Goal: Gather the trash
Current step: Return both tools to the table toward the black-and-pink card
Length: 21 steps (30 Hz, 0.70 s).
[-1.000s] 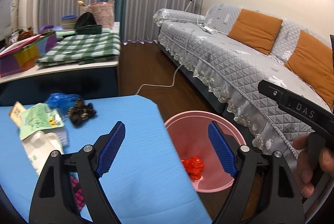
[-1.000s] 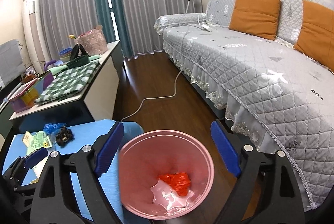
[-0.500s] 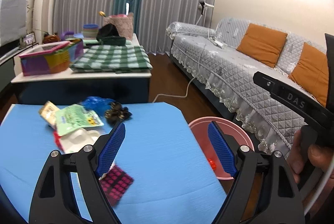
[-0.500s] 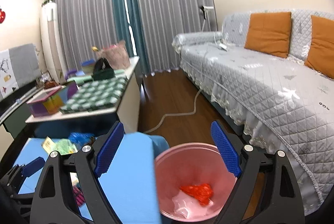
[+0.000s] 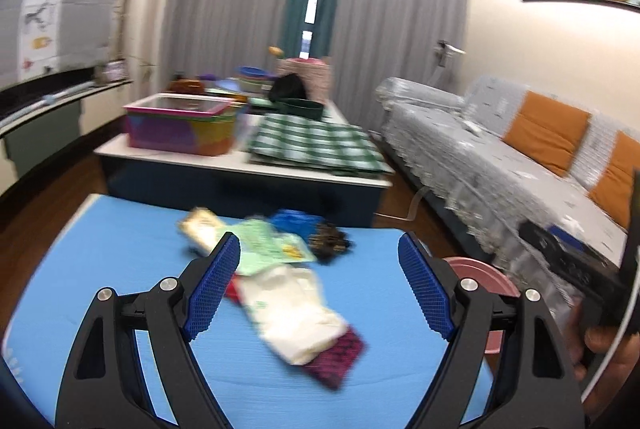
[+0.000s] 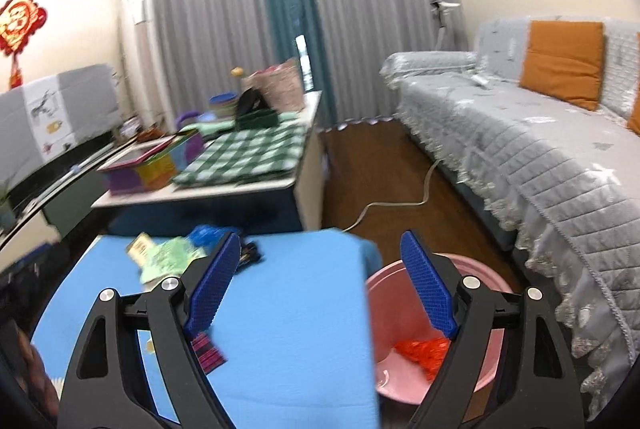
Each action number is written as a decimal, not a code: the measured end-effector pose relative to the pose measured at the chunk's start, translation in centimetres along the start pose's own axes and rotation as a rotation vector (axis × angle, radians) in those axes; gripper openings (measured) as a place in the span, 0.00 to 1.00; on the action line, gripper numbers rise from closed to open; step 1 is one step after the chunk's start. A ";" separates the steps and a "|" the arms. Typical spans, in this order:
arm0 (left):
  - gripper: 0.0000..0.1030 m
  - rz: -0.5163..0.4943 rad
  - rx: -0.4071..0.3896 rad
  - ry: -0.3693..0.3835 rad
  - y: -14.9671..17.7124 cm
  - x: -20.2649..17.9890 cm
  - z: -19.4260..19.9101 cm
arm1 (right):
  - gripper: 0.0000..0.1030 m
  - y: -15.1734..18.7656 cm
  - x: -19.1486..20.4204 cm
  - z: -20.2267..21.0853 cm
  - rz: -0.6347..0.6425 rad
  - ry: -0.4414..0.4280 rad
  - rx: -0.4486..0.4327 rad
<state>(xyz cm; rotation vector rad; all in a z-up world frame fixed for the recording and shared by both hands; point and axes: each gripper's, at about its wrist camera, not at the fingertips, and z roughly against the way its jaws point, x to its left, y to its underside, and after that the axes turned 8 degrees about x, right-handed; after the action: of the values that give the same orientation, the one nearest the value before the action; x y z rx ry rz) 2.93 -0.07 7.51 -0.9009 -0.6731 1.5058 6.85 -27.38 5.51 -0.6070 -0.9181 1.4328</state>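
left hand-held gripper [image 5: 320, 287]: jaws wide, empty | right hand-held gripper [image 6: 320, 285]: jaws wide, empty, narrowing slightly

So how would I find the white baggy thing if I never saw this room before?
Find the blue table in front of the grey sofa. The trash is piled on it, and the white bag is the big crumpled piece nearest the camera. It is the only pale, plain one: it sticks out from under the green packet and covers part of the dark red wrapper.

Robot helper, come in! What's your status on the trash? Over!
Left gripper open, empty. Right gripper open, empty. Red scrap in pink bin; wrappers left on blue table. Nothing blocking.
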 end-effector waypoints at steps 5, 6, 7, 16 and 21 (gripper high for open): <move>0.76 0.051 0.024 -0.040 0.6 4.1 -0.4 | 0.79 1.9 3.0 -2.2 0.037 -0.093 0.085; 0.76 0.053 0.032 -0.046 0.8 4.4 -0.5 | 0.79 2.4 3.6 -2.6 0.052 -0.104 0.101; 0.75 0.059 0.044 -0.065 1.0 4.9 -0.9 | 0.79 3.0 4.4 -3.3 0.072 -0.114 0.123; 0.71 0.127 0.069 -0.088 1.5 7.9 -2.0 | 0.87 7.6 9.6 -8.4 0.235 -0.224 0.310; 0.71 0.136 0.071 -0.088 1.7 8.4 -2.2 | 0.94 9.7 12.1 -10.1 0.332 -0.252 0.383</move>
<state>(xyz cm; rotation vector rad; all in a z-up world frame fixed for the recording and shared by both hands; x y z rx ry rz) 3.84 7.80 3.57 -0.8437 -0.6283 1.6883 8.62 -12.91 -5.93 -0.3020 -0.7265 1.9600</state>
